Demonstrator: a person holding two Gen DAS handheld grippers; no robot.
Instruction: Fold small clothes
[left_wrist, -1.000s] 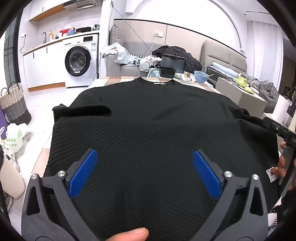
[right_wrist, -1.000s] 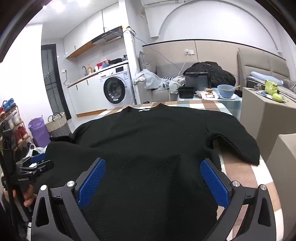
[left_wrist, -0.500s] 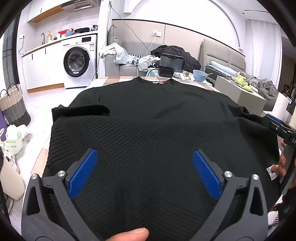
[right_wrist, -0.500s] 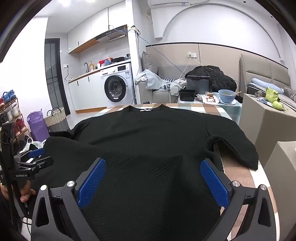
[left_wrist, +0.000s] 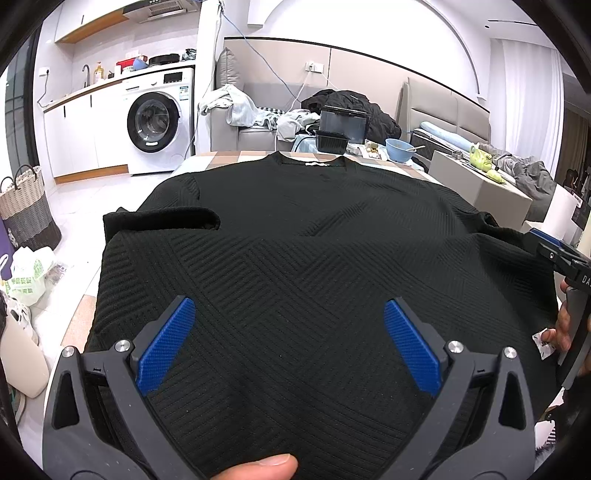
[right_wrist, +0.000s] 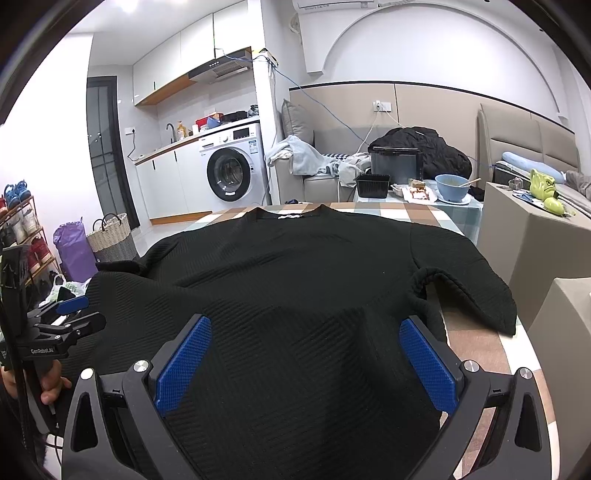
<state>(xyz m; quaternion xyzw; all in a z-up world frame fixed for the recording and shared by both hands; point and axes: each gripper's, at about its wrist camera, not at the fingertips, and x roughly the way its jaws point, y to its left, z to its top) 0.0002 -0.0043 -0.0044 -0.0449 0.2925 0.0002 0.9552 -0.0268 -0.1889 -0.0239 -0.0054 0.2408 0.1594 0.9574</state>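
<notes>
Sweater (left_wrist: 295, 258), black, lies spread flat on checked tabletop (right_wrist: 421, 212), collar at 12 o'clock. Left tool (left_wrist: 288, 339) and right tool (right_wrist: 304, 360) hover above hem, both wide open, holding nothing. Bare tabletop strip at 3 o'clock beside folded sleeve (right_wrist: 476, 295).

The black ribbed knit sweater (left_wrist: 295, 266) covers nearly all of the checked tabletop (right_wrist: 421, 214); its near hem runs out past the bottom edge in both views; the small white neck label (right_wrist: 290, 216) (lettering, if any) is too small to read.
</notes>
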